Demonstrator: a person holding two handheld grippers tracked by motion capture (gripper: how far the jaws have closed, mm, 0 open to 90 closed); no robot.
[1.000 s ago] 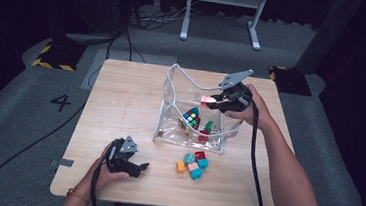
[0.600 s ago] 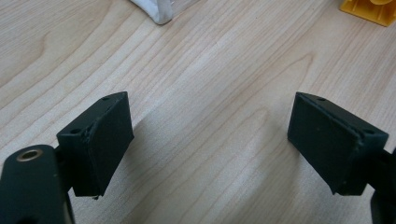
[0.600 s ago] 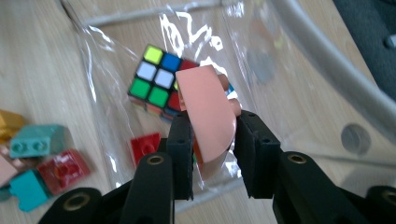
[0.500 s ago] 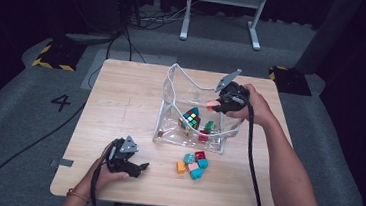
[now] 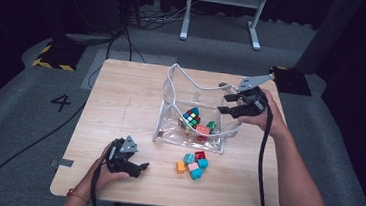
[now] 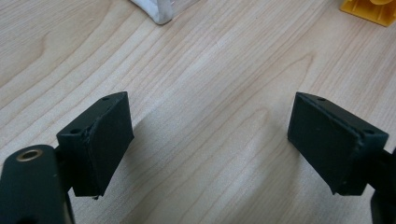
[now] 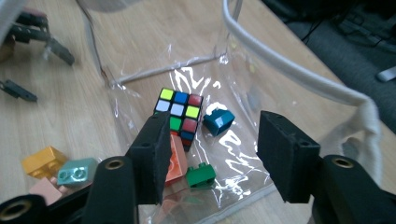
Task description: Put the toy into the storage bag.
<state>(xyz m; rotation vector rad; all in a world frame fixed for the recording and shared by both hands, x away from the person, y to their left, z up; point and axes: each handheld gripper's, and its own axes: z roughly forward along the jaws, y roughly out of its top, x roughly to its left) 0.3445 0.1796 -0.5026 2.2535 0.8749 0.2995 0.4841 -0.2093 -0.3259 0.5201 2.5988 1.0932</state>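
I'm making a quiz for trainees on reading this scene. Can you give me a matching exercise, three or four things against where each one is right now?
Things:
1. puzzle cube
2. yellow block
3. left gripper
4. right gripper

Places:
A. low over bare wood near the table's front-left corner, jaws apart
B. on the table outside the bag
C. above the clear bag's right rim, jaws apart
D. inside the clear bag

Pairs: 1-D, 2-B, 3-A, 4-C

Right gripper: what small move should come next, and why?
Probably draw the right gripper back out toward the loose blocks. Its jaws are open and empty above the clear bag, which already holds the puzzle cube, while blocks lie on the table.
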